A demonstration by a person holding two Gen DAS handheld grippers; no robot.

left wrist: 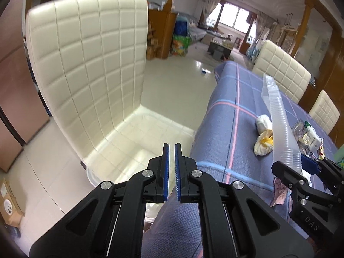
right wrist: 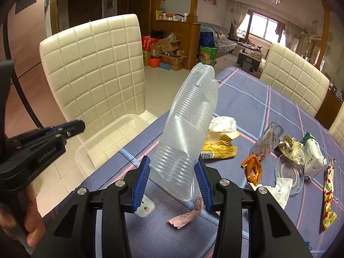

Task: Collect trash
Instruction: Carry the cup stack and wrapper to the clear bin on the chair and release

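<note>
My right gripper [right wrist: 173,158] is shut on the lower end of a long sleeve of stacked clear plastic cups [right wrist: 189,118], which leans up and away over the table. In the left wrist view the same cup sleeve [left wrist: 279,116] rises from the right gripper [left wrist: 294,163] at the right edge. My left gripper [left wrist: 172,145] is shut with nothing between its blue pads, over the chair seat beside the table's edge. A hand holds that left gripper [right wrist: 80,125], seen at the left of the right wrist view. Loose trash on the table includes a yellow wrapper [right wrist: 219,146], a white tissue [right wrist: 221,122] and a pink slip [right wrist: 187,215].
The table [right wrist: 258,99] has a blue-purple plaid cloth. A clear plastic tub [right wrist: 90,150] sits on a cream quilted chair [right wrist: 96,71] to its left. At the right lie an orange wrapper [right wrist: 253,167], a blister pack [right wrist: 268,137], a glass dish [right wrist: 290,172] and a red-gold packet [right wrist: 329,193].
</note>
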